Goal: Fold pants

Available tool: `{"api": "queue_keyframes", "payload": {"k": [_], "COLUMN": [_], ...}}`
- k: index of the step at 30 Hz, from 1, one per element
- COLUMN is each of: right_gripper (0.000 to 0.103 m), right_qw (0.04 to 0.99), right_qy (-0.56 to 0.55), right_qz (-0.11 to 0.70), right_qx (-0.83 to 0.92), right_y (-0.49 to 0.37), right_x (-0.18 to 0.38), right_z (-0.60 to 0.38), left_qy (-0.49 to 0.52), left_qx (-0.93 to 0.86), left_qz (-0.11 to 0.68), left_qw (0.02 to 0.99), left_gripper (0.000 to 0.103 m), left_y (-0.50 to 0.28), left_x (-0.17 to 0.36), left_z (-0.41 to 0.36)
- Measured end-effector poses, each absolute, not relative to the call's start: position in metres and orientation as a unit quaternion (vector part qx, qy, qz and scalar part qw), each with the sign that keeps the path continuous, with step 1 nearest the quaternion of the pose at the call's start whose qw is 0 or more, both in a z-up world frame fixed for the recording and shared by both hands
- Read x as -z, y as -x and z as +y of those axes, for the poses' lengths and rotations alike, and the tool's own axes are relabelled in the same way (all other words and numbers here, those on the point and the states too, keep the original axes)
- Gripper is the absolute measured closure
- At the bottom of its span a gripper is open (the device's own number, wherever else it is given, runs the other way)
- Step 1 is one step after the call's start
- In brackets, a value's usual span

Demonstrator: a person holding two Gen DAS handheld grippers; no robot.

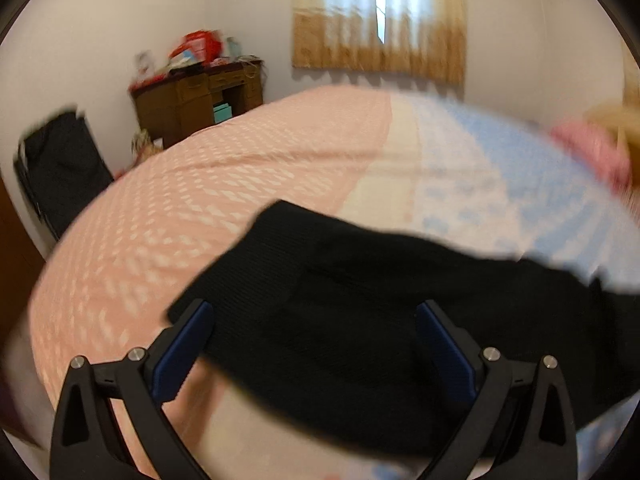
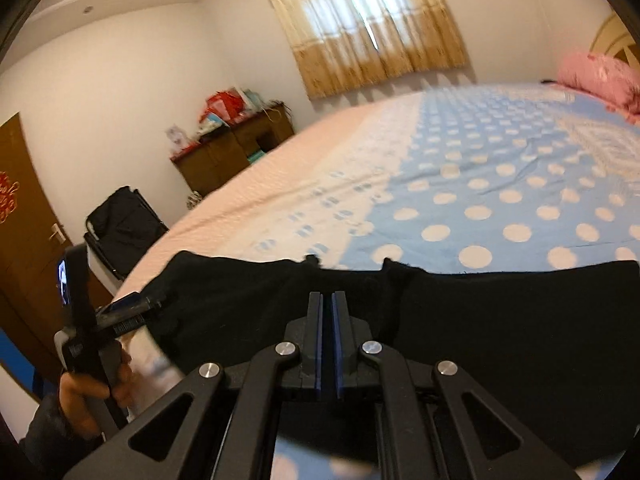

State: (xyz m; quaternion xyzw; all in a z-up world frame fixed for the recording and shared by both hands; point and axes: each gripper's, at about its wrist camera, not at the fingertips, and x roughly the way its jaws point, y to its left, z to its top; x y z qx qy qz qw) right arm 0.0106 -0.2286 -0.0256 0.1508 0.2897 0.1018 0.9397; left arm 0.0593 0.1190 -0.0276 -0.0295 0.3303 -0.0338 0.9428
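Left wrist view: the left gripper [image 1: 314,334] stands wide, blue pads apart, nothing pinched. The black pants [image 1: 360,312] lie just ahead of and under the fingers, spread across the bed [image 1: 168,200], running off to the right. The fabric looks knitted, soft and limp, so I expect it to sag and bunch; a corner or hem edge seems the sensible hold.

Right wrist view: the right gripper [image 2: 328,300] is squeezed nearly together. Whether cloth is caught between the pads I cannot tell, though the pants' far edge sits right at the fingertips. Off to the left, a hand [image 2: 86,400] grips the other tool beside the pants' end.
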Motion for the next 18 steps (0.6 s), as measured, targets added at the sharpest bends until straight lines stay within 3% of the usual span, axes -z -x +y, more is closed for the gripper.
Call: {"api": "queue_keyframes", "payload": {"k": [6,10,14,18], "right_gripper": [0.098,0.098,0.098,0.098], "right_qw": [0.929,0.921,0.921,0.920], "right_qy": [-0.158,-0.151,-0.145,-0.156], "right_qz": [0.306,0.320,0.320,0.323], "right_qx": [-0.133,-0.162,-0.167,-0.157], "right_y": [0.015,0.011,0.014,0.016], "right_x": [0.033,0.038,0.036,0.035], "right_z": [-0.203,-0.186,-0.180,-0.186], "left_qy": [0.141,0.197,0.160,0.159], "left_qx": [-0.041,-0.020,-0.024,-0.026], "left_qz": [0.286,0.314,0.351,0.356], "left_qw": [0.947,0.929,0.922,0.921], "left_gripper": [0.002,0.017,0.029,0.029], "left_y": [-0.037,-0.048,-0.068,-0.075], "left_x": [0.010,0.019,0.036,0.047], "left_z": [0.194,0.207,0.180,0.166]}}
